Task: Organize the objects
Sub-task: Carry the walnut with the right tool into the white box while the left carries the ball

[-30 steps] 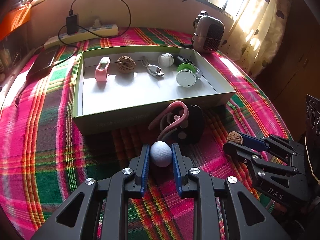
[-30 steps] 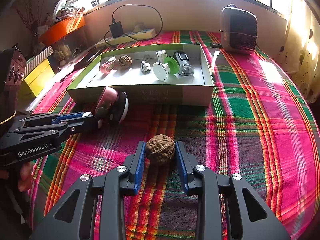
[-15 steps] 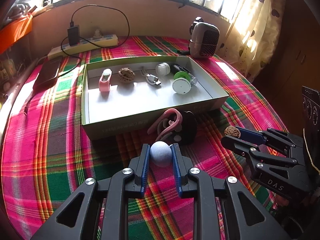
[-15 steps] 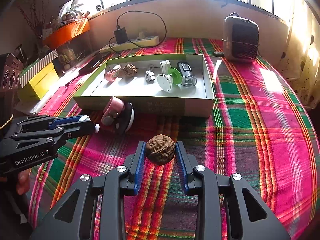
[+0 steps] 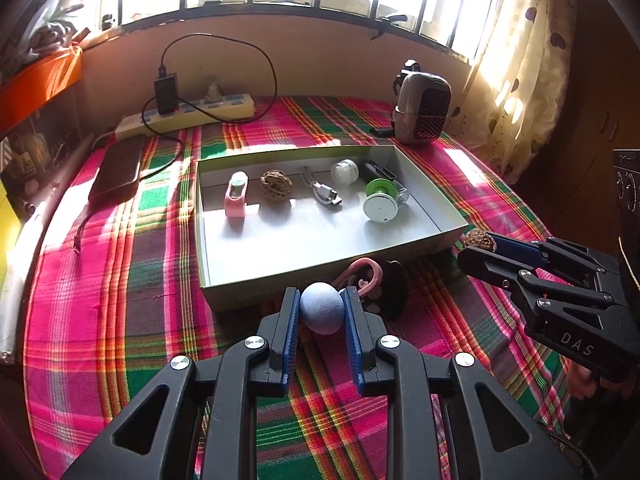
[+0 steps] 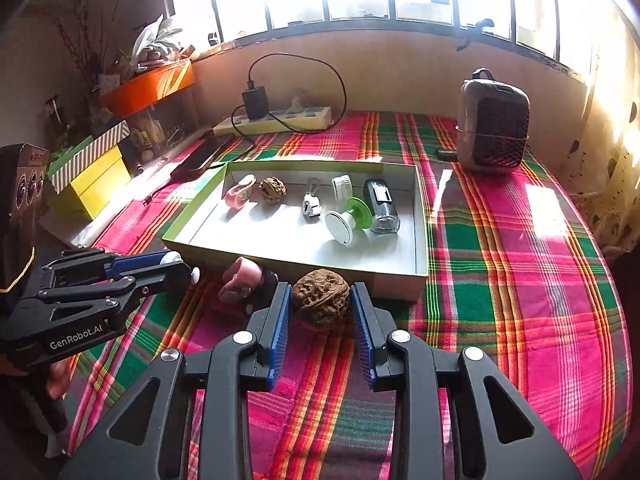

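My left gripper [image 5: 322, 306] is shut on a pale blue ball [image 5: 322, 307] and holds it above the plaid cloth, just in front of the green box [image 5: 304, 284]. My right gripper [image 6: 320, 300] is shut on a brown walnut [image 6: 320, 298], raised near the box's front right corner [image 6: 400, 284]. The box holds a pink clip [image 5: 236, 200], a second walnut [image 5: 276, 186], a USB adapter [image 5: 326, 194], a white cap [image 5: 344, 171], a green-and-white spool [image 5: 380, 202] and a dark clear item [image 6: 382, 206]. A pink-and-black earpiece [image 5: 372, 284] lies on the cloth against the box front.
A grey heater [image 6: 492, 124] stands at the back right. A power strip with charger and cable [image 5: 188, 114] lies along the back wall. A dark phone [image 5: 118, 168] lies at the left. Yellow and striped boxes [image 6: 92, 176] sit off the left edge.
Both grippers have risen and pulled back with their loads; the box now looks smaller and farther away. The ball and walnut stay gripped.
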`<state>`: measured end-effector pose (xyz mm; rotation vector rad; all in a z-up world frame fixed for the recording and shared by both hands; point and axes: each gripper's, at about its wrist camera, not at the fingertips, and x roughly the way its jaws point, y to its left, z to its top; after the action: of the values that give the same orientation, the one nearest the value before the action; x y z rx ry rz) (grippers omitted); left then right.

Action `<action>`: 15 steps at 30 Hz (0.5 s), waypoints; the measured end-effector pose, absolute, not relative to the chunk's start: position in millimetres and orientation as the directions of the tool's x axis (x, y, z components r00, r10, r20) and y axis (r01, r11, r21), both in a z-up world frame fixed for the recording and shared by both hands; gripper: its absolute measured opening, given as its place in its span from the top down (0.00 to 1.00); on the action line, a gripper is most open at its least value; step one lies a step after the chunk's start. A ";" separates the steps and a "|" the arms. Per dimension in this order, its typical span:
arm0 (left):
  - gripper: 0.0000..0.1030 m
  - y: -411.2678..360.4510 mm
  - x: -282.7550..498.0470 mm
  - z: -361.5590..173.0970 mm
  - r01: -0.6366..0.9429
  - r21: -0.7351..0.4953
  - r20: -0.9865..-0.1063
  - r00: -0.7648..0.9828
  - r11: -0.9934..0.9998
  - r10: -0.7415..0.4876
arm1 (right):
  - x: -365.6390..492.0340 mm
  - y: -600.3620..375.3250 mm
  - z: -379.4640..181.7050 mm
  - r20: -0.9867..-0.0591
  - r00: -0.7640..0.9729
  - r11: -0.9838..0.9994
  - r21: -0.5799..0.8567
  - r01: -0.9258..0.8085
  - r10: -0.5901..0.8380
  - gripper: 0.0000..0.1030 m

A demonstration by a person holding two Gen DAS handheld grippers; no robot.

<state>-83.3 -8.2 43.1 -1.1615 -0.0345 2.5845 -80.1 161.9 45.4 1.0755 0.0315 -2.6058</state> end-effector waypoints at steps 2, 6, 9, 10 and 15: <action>0.81 -8.8 -85.4 44.8 -0.262 -0.142 -0.723 -0.631 -0.955 0.280 | -84.1 158.9 48.4 -0.687 -0.667 -0.945 0.094 0.312 -0.289 0.70; 0.81 -10.4 -92.2 48.0 -0.255 -0.131 -0.719 -0.641 -0.958 0.269 | -93.9 154.3 55.3 -0.676 -0.669 -0.938 0.096 0.334 -0.308 0.70; 0.81 -13.5 -99.0 48.9 -0.244 -0.126 -0.719 -0.646 -0.961 0.258 | -103.8 151.4 59.7 -0.671 -0.667 -0.929 0.097 0.356 -0.325 0.70; 0.81 -14.7 -101.3 48.8 -0.239 -0.125 -0.719 -0.647 -0.963 0.254 | -108.2 150.2 60.7 -0.672 -0.663 -0.927 0.099 0.362 -0.330 0.70; 0.81 -18.0 -113.3 48.2 -0.225 -0.127 -0.718 -0.651 -0.966 0.246 | -129.3 144.3 62.8 -0.671 -0.654 -0.917 0.102 0.386 -0.350 0.70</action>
<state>-113.3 -18.0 48.2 -1.1543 -0.0386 2.6400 -129.3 144.3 62.8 1.0154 0.0690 -2.5376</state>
